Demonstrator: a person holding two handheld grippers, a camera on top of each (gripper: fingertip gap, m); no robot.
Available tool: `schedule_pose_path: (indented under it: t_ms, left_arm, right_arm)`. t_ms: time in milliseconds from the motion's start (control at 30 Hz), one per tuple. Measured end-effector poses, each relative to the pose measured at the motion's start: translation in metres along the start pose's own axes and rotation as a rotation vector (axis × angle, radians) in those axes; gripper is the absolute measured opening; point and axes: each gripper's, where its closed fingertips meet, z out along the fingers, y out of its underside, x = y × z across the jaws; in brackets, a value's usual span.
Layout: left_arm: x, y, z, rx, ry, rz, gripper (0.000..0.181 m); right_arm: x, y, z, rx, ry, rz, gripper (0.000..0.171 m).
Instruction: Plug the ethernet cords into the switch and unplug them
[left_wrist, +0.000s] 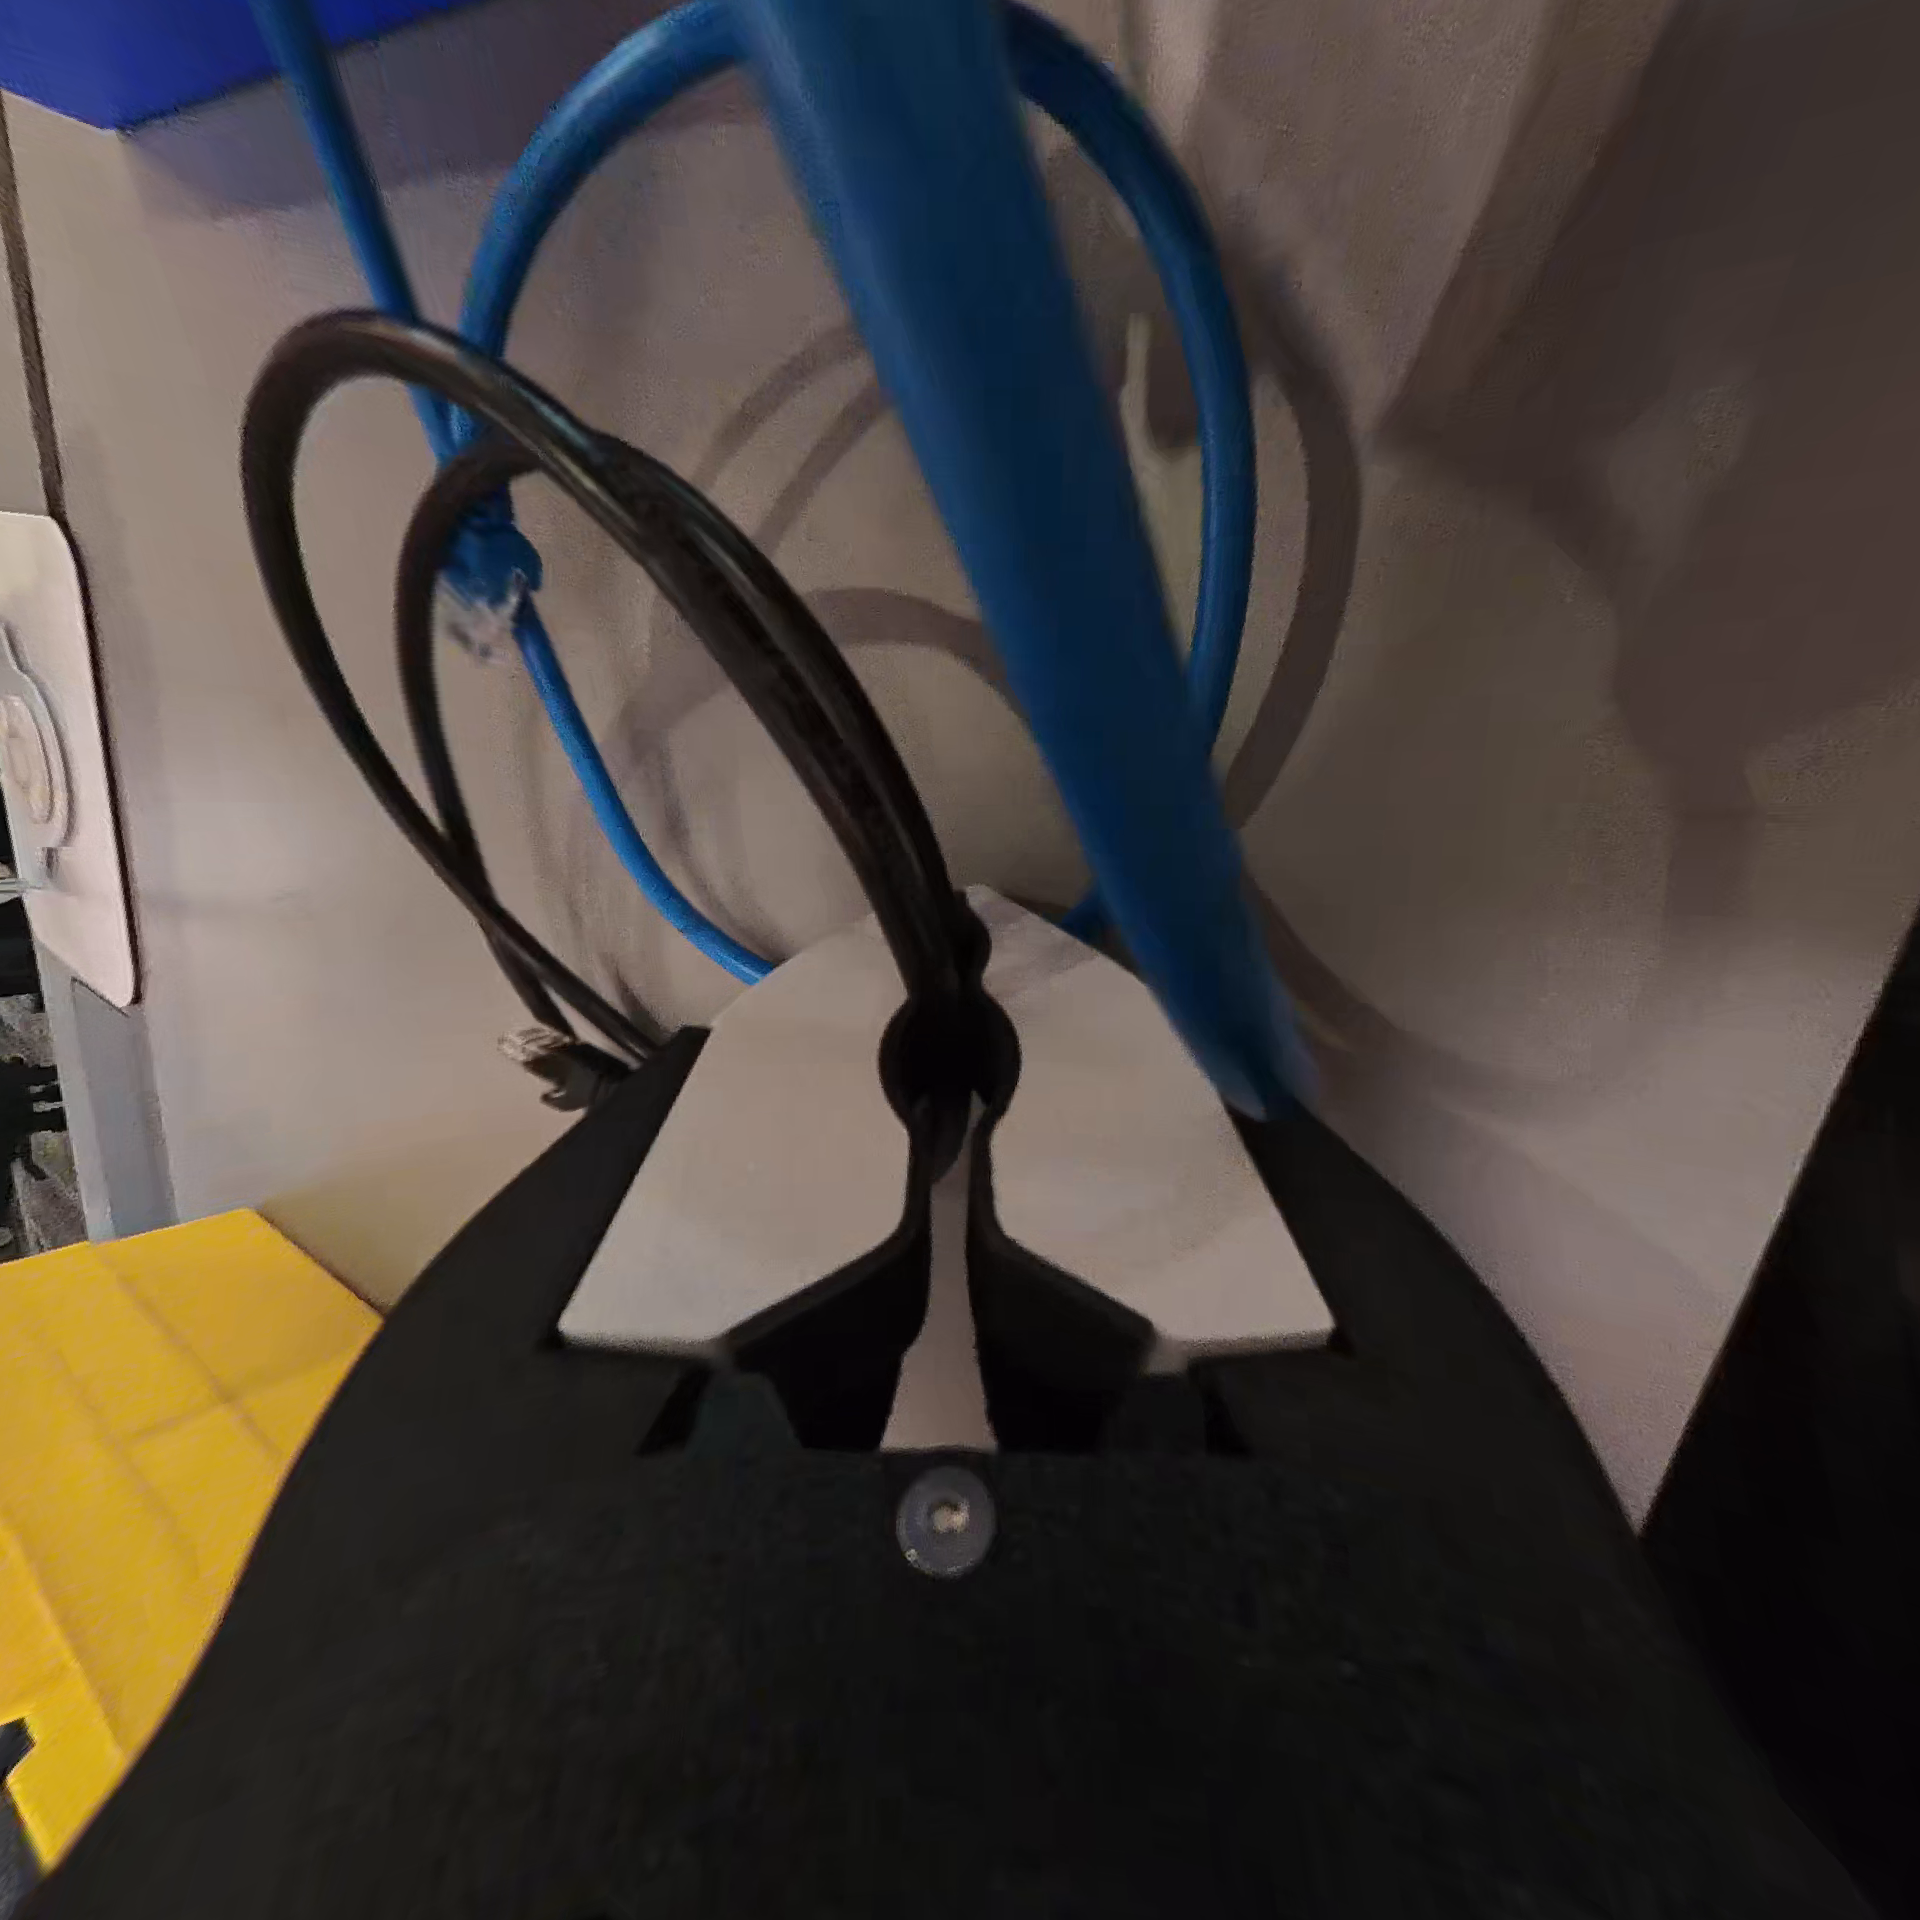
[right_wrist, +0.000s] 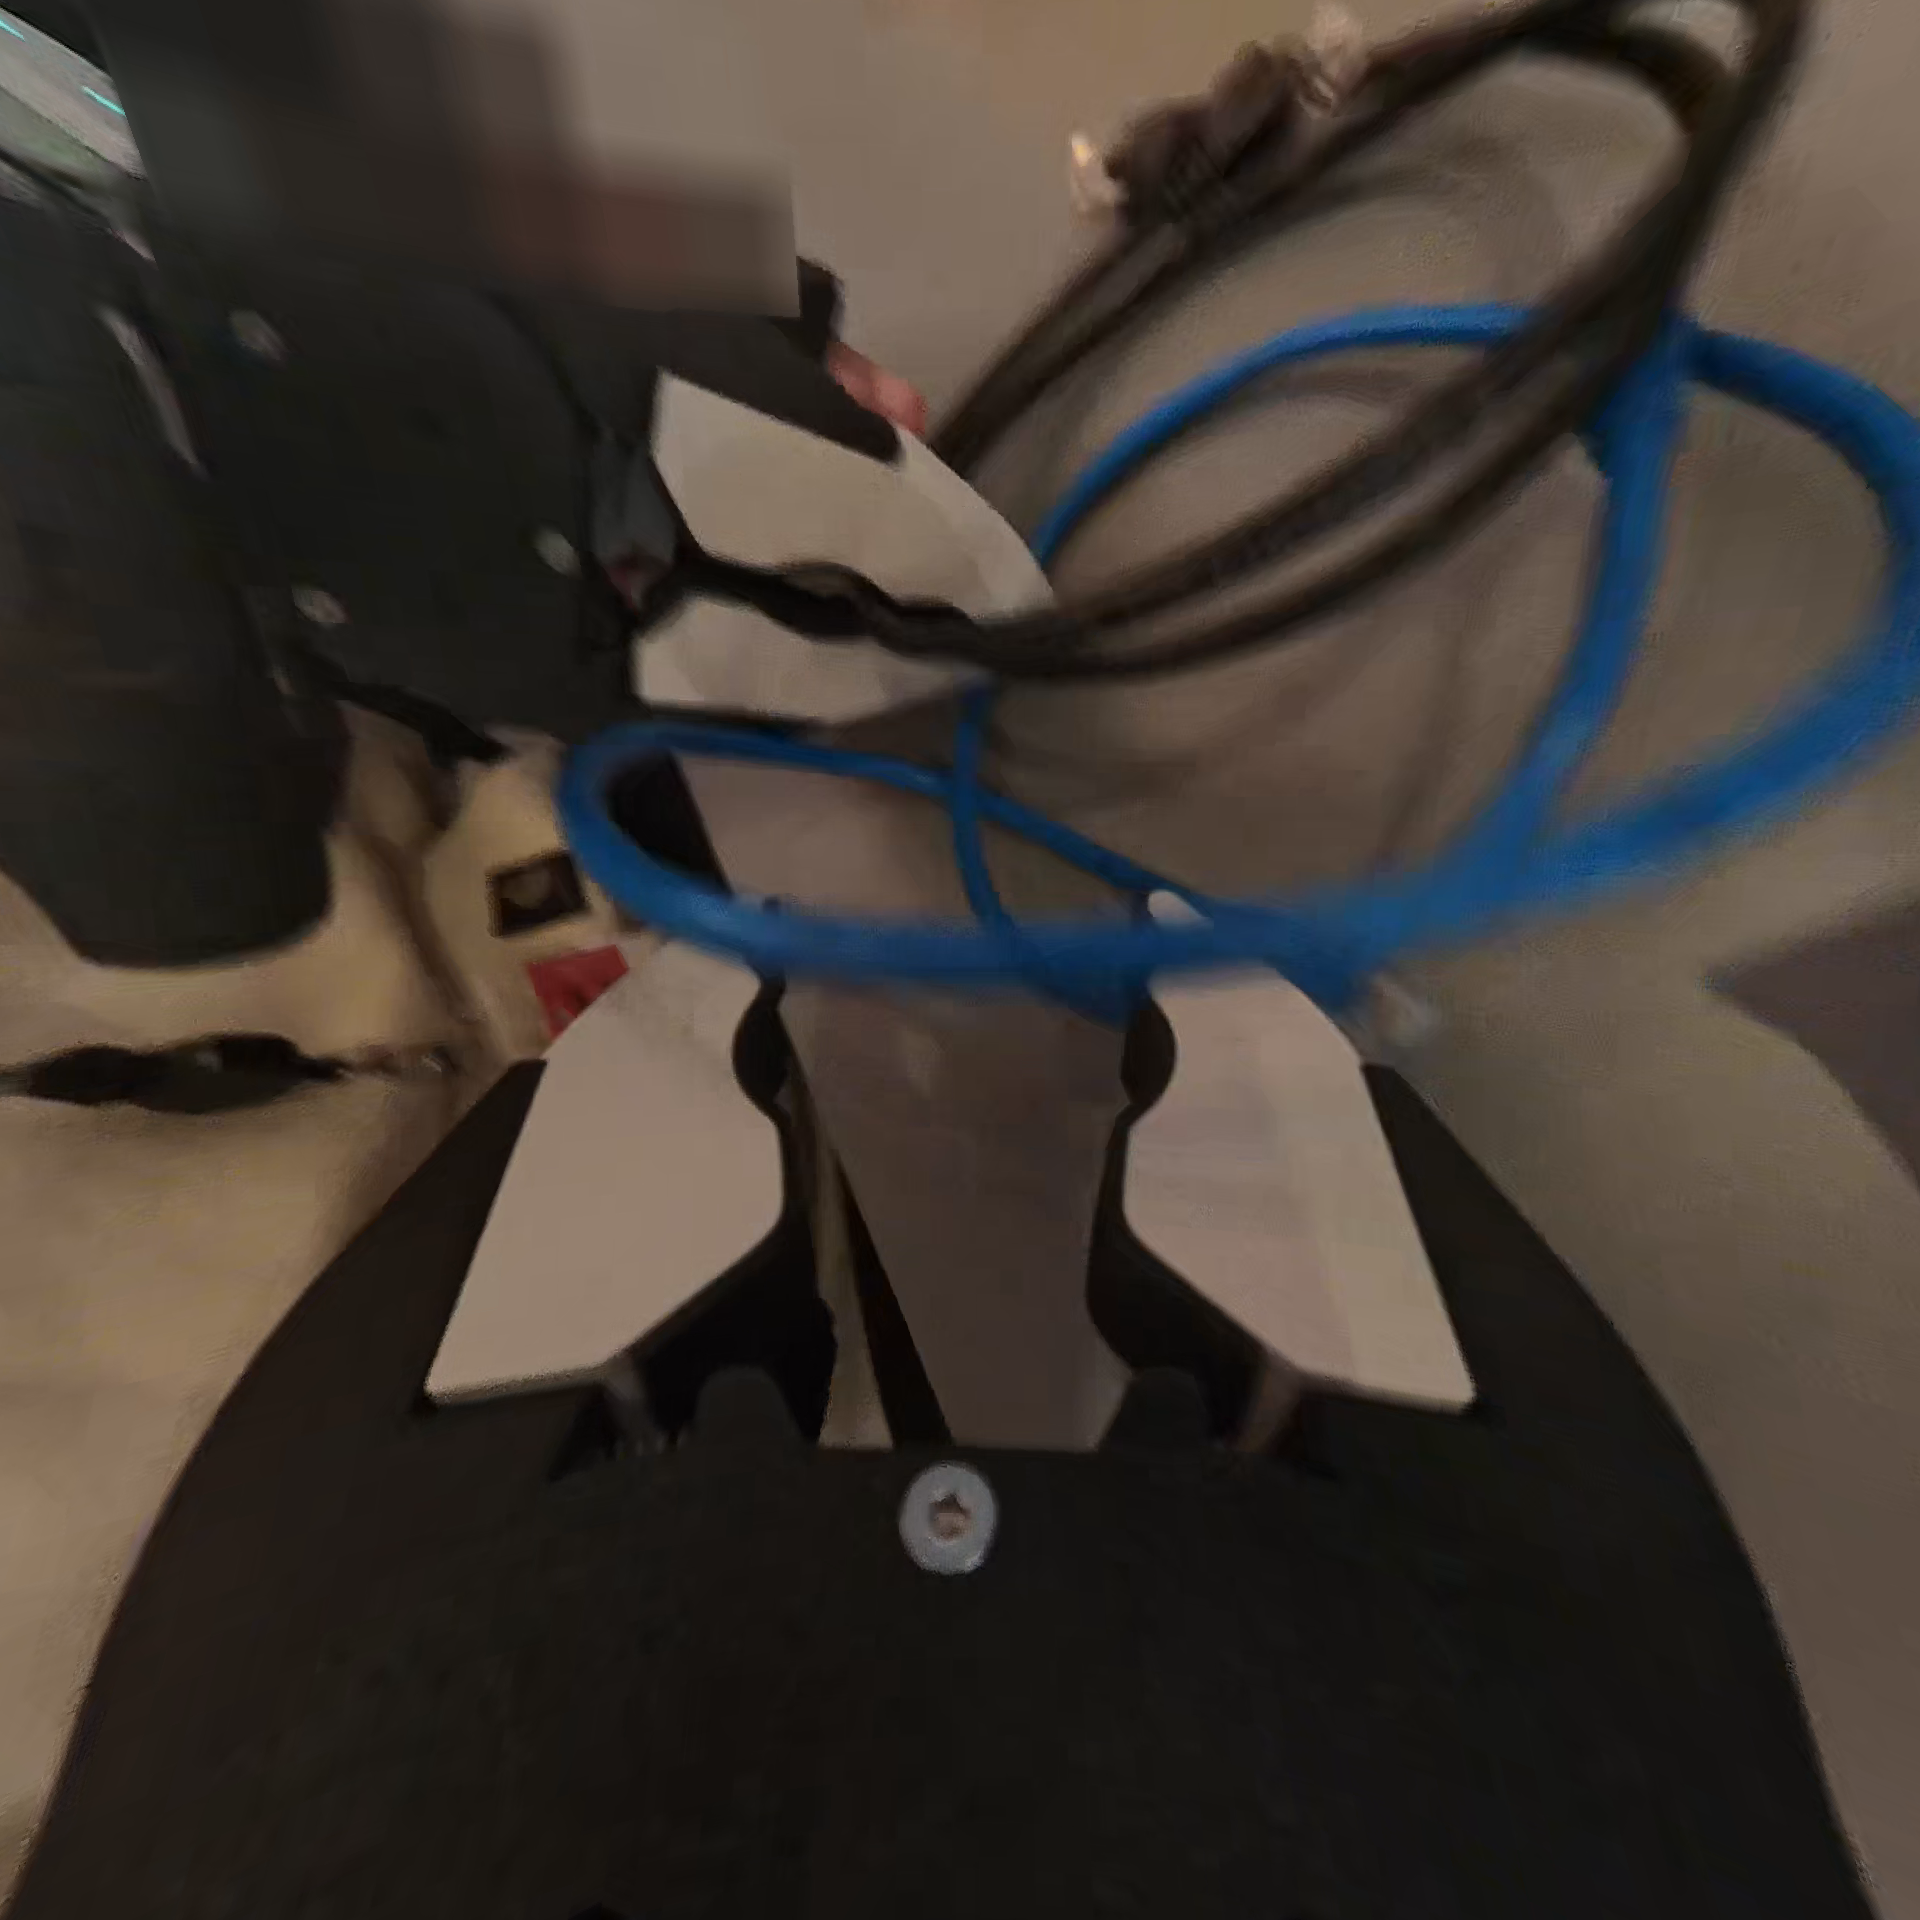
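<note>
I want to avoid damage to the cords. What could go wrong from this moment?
1. The left gripper is shut on the black cord at mid-length, and the blue cord loops through the same bundle, so pulling may tangle them.
2. The open right gripper has the blue cord lying across its fingertips; closing now may catch the wrong strand.
3. The blue plug hangs loose and may snag.

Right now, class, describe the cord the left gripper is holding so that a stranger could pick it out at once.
Start at the left gripper, whose white fingers are shut. Pinched between them is a thin, glossy black ethernet cord, coiled in loops above the tips. Its neighbour, the thicker blue ethernet cord, hangs loose alongside, ungripped.
</note>
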Motion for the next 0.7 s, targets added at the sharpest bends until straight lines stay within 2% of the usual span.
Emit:
schedule_pose_path:
  t_ms: [167,300,367,467,500,567,700]
  left_arm:
    - [0.001,0.005,-0.003,-0.014,0.043,-0.034,0.0]
    - [-0.013,0.006,-0.005,-0.016,-0.046,-0.023,0.0]
    - [-0.017,0.003,-0.009,0.0,-0.051,-0.05,0.0]
    - [-0.026,-0.001,-0.019,0.029,-0.082,-0.086,0.0]
    - [-0.029,-0.002,-0.022,0.039,-0.09,-0.098,0.0]
    - [-0.031,-0.005,-0.03,0.071,-0.094,-0.122,0.0]
    - [-0.013,-0.033,-0.049,0.208,-0.011,-0.087,0.0]
  right_arm:
    - [0.042,0.046,-0.076,-0.174,0.338,-0.05,0.069]
    - [0.105,0.021,-0.131,-0.014,0.647,-0.193,0.067]
    - [0.14,0.019,-0.133,0.004,0.719,-0.283,0.065]
    - [0.181,0.031,-0.128,-0.153,0.81,-0.351,0.063]
    - [0.19,0.037,-0.128,-0.215,0.842,-0.388,0.052]
    - [0.209,0.047,-0.139,-0.335,0.926,-0.467,0.048]
    - [0.219,0.053,-0.15,-0.312,0.829,-0.495,0.052]
